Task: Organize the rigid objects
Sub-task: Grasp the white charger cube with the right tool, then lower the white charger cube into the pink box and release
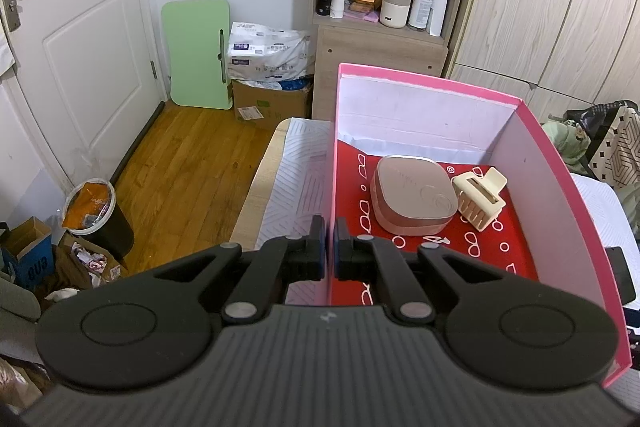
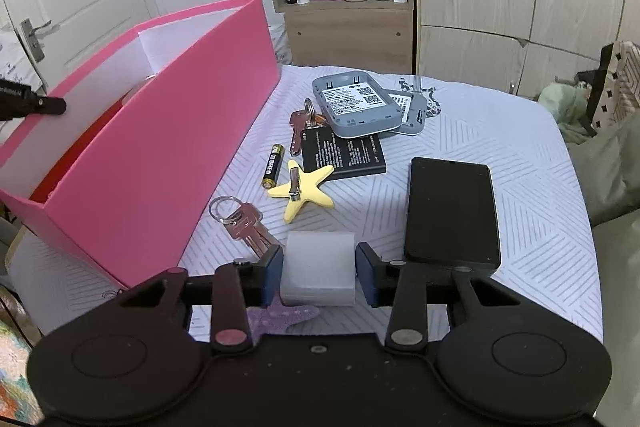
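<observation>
My left gripper (image 1: 330, 247) is shut on the near left wall of the pink box (image 1: 560, 187), one pad on each side of the wall. On the box's red floor lie a rose-gold square case (image 1: 414, 199) and a cream hair claw (image 1: 480, 201). In the right wrist view my right gripper (image 2: 319, 277) has its pads against both sides of a translucent white block (image 2: 318, 267) standing on the bedspread, right of the pink box (image 2: 160, 147). A purple starfish (image 2: 280, 317) peeks out under the block.
On the bedspread (image 2: 520, 131) lie a bunch of keys (image 2: 244, 223), a yellow starfish clip (image 2: 302, 189), an AA battery (image 2: 273, 166), a flat black battery (image 2: 342, 155), a grey router (image 2: 356, 105), a reddish key (image 2: 298, 127) and a black power bank (image 2: 452, 207). A shelf unit (image 2: 348, 23) stands behind.
</observation>
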`<state>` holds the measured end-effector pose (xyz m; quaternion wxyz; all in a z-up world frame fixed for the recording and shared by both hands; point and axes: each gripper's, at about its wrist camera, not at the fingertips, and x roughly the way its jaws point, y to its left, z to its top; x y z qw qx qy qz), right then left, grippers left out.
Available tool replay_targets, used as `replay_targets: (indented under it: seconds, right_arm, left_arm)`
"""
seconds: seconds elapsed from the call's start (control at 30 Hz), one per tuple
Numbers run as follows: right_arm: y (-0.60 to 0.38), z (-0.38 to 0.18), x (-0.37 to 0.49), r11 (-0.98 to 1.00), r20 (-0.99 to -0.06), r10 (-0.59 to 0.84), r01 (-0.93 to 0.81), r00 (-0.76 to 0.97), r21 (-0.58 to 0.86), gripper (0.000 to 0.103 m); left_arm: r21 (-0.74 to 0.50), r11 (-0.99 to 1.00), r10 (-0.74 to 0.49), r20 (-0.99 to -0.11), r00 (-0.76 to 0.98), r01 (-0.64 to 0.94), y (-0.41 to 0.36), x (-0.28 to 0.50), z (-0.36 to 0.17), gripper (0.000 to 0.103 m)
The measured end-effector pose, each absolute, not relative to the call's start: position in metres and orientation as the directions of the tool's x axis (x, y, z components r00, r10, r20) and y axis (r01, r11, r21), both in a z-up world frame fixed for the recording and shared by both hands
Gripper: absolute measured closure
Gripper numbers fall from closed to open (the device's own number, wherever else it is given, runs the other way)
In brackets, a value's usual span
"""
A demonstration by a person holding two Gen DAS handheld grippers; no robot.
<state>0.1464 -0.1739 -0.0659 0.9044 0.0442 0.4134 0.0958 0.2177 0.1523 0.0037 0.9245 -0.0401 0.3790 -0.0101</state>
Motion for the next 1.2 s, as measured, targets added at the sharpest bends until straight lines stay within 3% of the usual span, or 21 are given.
replay_targets:
  seconds: [0.33,0.53,0.63,0.83,1.0,1.2]
  right_arm:
    - [-0.173,-0.03,0.147,0.955,-0.673,0.297,-0.193,0.678,0.227,0.058]
    - [-0.146,0.019,0.158,0.845,-0.521,0.534,-0.394,0.666,0.362,0.058]
    - [-0.122,0.038,0.173,0.791,-0.493,0.611,-0.491,0.619,0.365,0.058]
    - [-0.065,0.04,0.223,0.766,-0.607,0.618,-0.557,0.499,0.322,0.058]
    - [-0.03,0.013,0.268,0.763,-0.714,0.605,-0.514,0.353,0.392,0.058]
    - [0.0,-0.017,0.292,0.793,-0.792,0.542,-0.482,0.281,0.371,0.058]
  left_arm:
    - [-0.087,0.996,-0.058,-0.699,0.712,-0.005,0.152,0.217,0.0,0.099]
    - [-0.099,0.995,-0.06,-0.707,0.705,-0.014,0.153,0.218,0.001,0.099]
    - [-0.102,0.995,-0.059,-0.707,0.705,-0.019,0.153,0.218,0.001,0.099]
    - [-0.111,0.994,-0.063,-0.707,0.705,-0.023,0.155,0.217,0.002,0.099]
    - [-0.126,0.992,-0.071,-0.704,0.706,-0.027,0.158,0.216,0.002,0.099]
    - [-0.112,0.993,-0.063,-0.703,0.708,-0.022,0.155,0.215,0.002,0.099]
